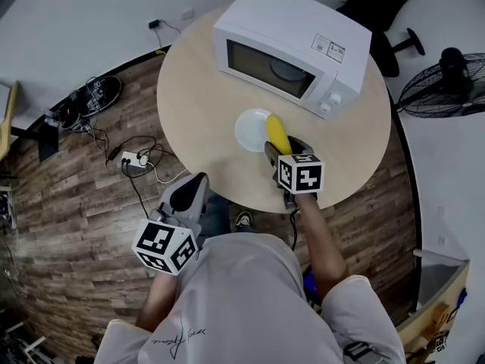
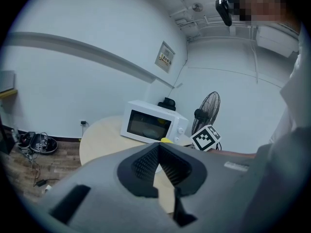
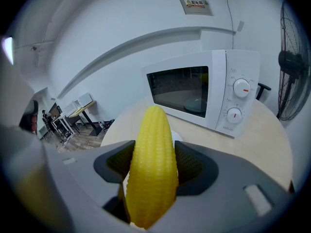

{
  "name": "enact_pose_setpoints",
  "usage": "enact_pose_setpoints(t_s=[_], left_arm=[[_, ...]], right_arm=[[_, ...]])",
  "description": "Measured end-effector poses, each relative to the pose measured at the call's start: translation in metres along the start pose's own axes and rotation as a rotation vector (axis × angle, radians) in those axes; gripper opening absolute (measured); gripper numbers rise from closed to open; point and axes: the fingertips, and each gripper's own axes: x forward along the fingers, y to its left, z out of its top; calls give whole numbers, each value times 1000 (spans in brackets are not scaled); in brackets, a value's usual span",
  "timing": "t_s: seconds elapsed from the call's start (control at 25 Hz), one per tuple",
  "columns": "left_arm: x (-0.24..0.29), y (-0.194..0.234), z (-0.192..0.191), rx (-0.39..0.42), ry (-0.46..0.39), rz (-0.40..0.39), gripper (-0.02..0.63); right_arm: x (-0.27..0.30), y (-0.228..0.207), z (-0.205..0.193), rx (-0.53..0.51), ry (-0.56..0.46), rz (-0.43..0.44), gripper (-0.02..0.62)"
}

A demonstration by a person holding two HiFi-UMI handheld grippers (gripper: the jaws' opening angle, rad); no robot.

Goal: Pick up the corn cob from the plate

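Observation:
A yellow corn cob [image 3: 152, 166] stands between the jaws of my right gripper [image 3: 154, 164], which is shut on it. In the head view the corn cob [image 1: 277, 133] juts out from the right gripper [image 1: 279, 149] over the right edge of a small white plate [image 1: 250, 130] on the round table. My left gripper [image 1: 184, 196] hangs off the table's near edge, by the person's body. Its jaws [image 2: 156, 166] are shut, with nothing between them.
A white microwave [image 1: 292, 48] with its door shut stands at the back of the round wooden table [image 1: 197, 112]. A black fan [image 1: 443, 86] stands on the floor to the right. Cables and a power strip [image 1: 133, 158] lie on the wooden floor at the left.

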Motion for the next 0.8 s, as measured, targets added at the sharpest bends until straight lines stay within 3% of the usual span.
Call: enact_pose_setpoints(t_s=[0.8], left_arm=[[-3, -7, 0, -7, -16, -5, -11]], right_arm=[[-48, 6, 12, 18, -96, 10, 267]])
